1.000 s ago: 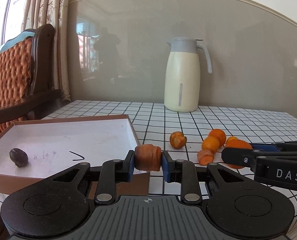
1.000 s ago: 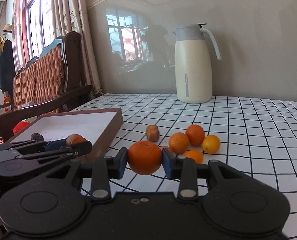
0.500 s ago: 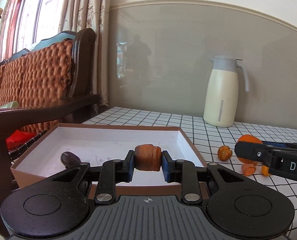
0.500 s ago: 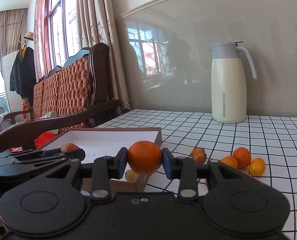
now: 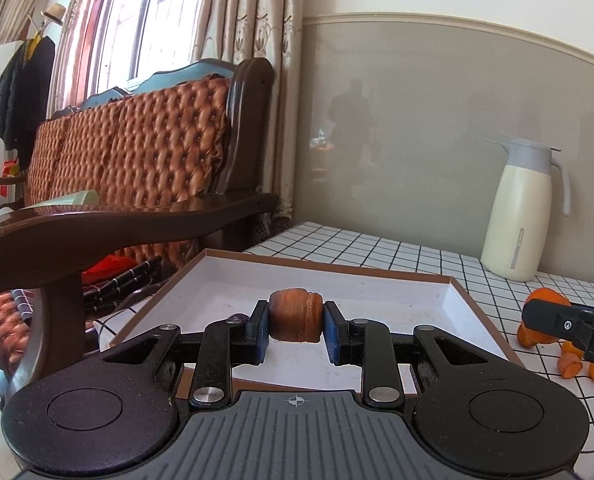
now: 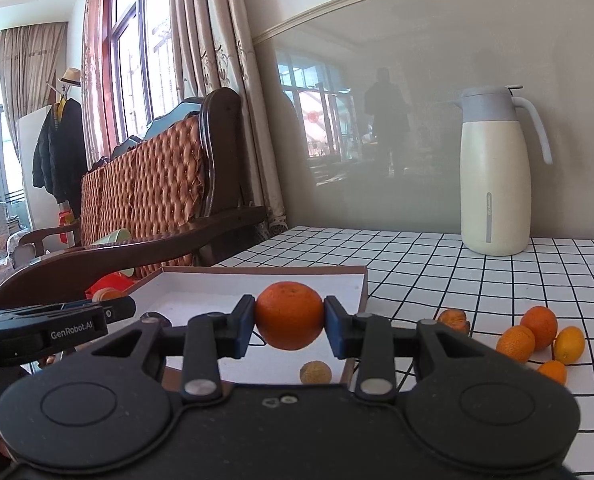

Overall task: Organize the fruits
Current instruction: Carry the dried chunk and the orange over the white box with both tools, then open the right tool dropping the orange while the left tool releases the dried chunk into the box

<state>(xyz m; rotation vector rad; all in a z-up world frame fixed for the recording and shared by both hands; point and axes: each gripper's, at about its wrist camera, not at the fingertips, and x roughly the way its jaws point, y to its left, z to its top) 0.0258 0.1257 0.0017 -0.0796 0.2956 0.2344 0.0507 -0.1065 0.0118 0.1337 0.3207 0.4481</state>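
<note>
brown and wrinkled, the dried fruit (image 5: 295, 314) sat pinched between the blue pads of our left gripper (image 5: 295, 326), held above the white floor of the brown-rimmed tray (image 5: 385, 294). our right gripper (image 6: 289, 326) was clamped on a round orange (image 6: 289, 315), up over the tray's near corner. in the right wrist view a pale, rough little fruit (image 6: 315, 372) lay in the tray at 6 o'clock from the held orange, and a dark one (image 6: 156, 317) peeked out at 9 o'clock, half hidden behind the left gripper's arm. loose on the checked tablecloth (image 6: 437, 264), out at 3 o'clock, we had a wrinkled orange-brown fruit (image 6: 452, 319) by itself and a cluster of four oranges (image 6: 539, 338) close together, some touching. the cream thermos jug (image 6: 495, 172) stood upright at 1 o'clock, well apart from the fruit. the wooden sofa (image 5: 137, 168) ran along at 10 o'clock beside the table.
</note>
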